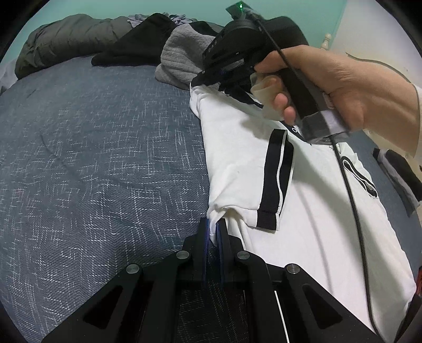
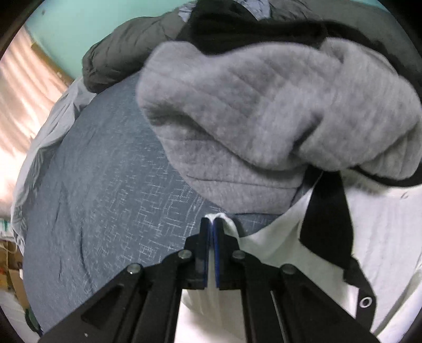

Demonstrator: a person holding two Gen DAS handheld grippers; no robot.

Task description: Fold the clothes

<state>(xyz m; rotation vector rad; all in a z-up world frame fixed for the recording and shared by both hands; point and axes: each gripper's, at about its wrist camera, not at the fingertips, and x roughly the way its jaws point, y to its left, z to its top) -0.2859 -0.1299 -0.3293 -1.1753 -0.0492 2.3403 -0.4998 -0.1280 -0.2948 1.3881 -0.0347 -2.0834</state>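
Note:
A white garment [image 1: 311, 184] with black trim lies lengthwise on the blue bedspread [image 1: 100, 147], its black-cuffed sleeve [image 1: 277, 182] folded over the body. My left gripper [image 1: 213, 224] is shut on the garment's near left edge, white cloth pinched between the blue pads. In the left wrist view a hand holds my right gripper [image 1: 205, 79] at the garment's far corner. The right wrist view shows that gripper [image 2: 213, 221] shut on a white fold of the garment [image 2: 277, 237], just in front of a grey quilted garment [image 2: 263, 110].
Unfolded clothes are heaped at the far side of the bed: the grey quilted piece [image 1: 182, 58], a black one [image 1: 134, 44] and a dark olive puffy jacket [image 1: 68, 39]. A teal wall [image 2: 87, 23] stands behind. Bare bedspread [image 2: 100, 190] lies left of the white garment.

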